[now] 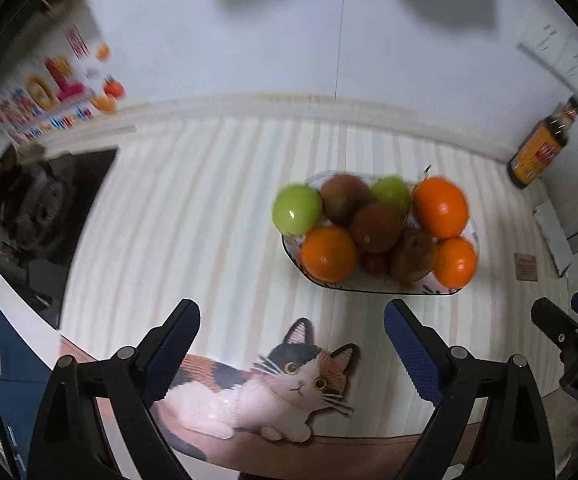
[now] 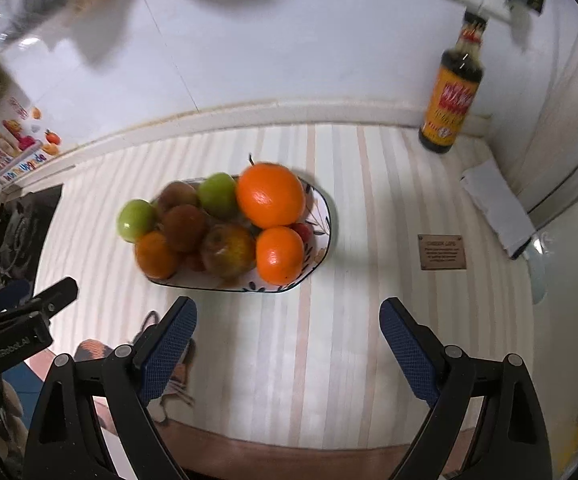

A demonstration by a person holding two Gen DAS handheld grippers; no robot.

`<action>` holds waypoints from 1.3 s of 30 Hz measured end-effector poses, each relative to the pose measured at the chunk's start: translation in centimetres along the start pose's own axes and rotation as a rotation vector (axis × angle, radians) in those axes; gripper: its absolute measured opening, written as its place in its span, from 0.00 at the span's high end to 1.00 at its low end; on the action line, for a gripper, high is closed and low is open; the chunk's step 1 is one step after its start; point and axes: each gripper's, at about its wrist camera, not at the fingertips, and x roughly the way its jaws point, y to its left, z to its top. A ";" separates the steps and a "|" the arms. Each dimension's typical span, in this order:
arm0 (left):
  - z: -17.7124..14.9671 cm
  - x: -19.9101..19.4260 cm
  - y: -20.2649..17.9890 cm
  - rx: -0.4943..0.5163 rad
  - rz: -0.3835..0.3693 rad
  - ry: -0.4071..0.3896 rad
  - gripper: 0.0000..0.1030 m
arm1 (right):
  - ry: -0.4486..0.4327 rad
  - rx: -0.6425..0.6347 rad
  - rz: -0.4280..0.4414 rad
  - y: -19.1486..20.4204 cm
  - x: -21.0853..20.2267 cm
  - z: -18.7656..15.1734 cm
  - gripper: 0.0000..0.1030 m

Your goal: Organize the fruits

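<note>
**Both tools are hanging open, with the fruit plate just ahead**

The left tool [image 1: 292, 330] is standing wide open, and nothing is sitting between its blue pads. The right tool [image 2: 288, 328] is standing wide open too, and it is holding nothing. Both are pointing down at the striped bench [image 2: 369, 320].

The fruit is sitting piled on a long flowered plate [image 2: 321, 216] on the bench. The plate is lying sideways across both views, so its long side is facing the tools. On it are lying oranges, green apples, reddish-brown fruits and something small and red.

In the left wrist view, the plate [image 1: 369, 286] is lying ahead and off to the right of the left tool. An orange [image 1: 329, 254] is sitting at the near edge. In the right wrist view, the plate is lying ahead and off to the left of the right tool. A smaller orange [image 2: 280, 255] is sitting nearest on that side. So the plate is sitting between the two tools, and neither one looks clearly closer.

All the fruit looks to be on the plate already, so the sorting seems close to done. A dark sauce bottle [image 2: 451, 96] is standing well apart, at the back right corner.
</note>
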 end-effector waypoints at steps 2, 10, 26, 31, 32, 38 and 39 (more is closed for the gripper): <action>-0.8 -2.5 0.4 0.007 -0.012 -0.050 0.08 | -0.031 0.010 0.002 0.4 -2.4 -1.0 0.08; -5.5 -12.2 1.8 0.055 -0.060 -0.205 0.08 | -0.164 0.020 -0.027 2.4 -12.7 -6.3 0.08; -13.9 -23.4 2.6 0.079 -0.077 -0.363 0.08 | -0.380 -0.002 -0.046 4.0 -28.8 -16.4 0.05; -14.8 -24.6 2.7 0.057 -0.086 -0.375 0.08 | -0.397 -0.010 -0.039 3.7 -30.4 -17.3 0.04; -14.9 -24.8 2.6 0.054 -0.085 -0.379 0.08 | -0.400 -0.015 -0.039 3.6 -30.7 -17.4 0.04; -14.8 -25.1 2.2 0.050 -0.082 -0.394 0.08 | -0.397 -0.012 -0.011 3.1 -31.0 -17.0 0.04; -14.7 -25.0 2.3 0.045 -0.082 -0.394 0.08 | -0.395 -0.011 -0.007 3.1 -30.9 -16.9 0.04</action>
